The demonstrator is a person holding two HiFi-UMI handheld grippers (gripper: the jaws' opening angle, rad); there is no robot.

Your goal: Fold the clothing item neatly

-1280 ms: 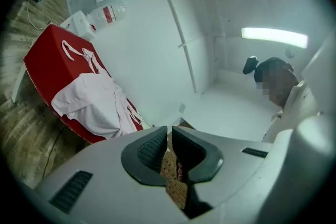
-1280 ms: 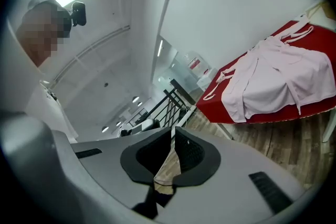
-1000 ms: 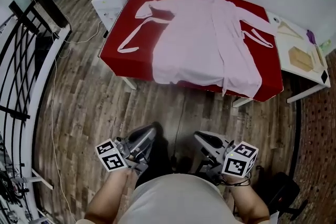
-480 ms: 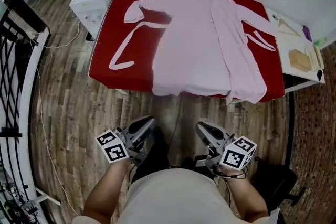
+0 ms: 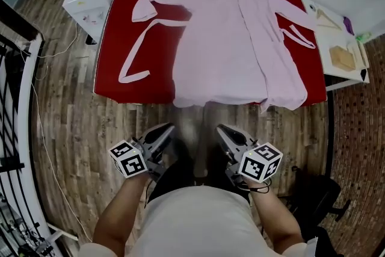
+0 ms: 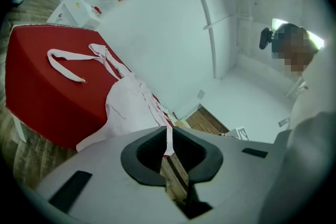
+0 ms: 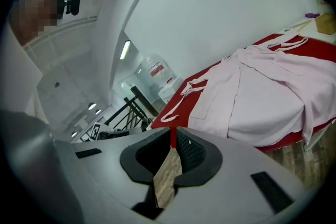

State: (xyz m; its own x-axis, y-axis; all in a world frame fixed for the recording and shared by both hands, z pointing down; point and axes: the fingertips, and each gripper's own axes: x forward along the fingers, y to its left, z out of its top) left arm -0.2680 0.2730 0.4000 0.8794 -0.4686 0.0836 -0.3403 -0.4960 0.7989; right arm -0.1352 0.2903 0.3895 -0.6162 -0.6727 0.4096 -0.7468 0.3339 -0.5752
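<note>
Wood floor [image 5: 78, 123] across lower head view. Red tabletop [image 5: 162, 51] above it. Pink robe [image 5: 228, 45] spread flat on tabletop, centre to right edge, hem hanging over near edge. Belt [image 5: 128, 59] looped toward left edge. Left hand-held gripper [image 5: 167, 128] and right hand-held gripper [image 5: 221, 128] over floor, short of near edge; both clenched, nothing between jaws.

Head view alone: white side table [image 5: 352, 76] off right edge. Right gripper view alone: black railing [image 7: 126, 105].

Versus a second ago: tabletop nearer, both grippers closer to near edge.
</note>
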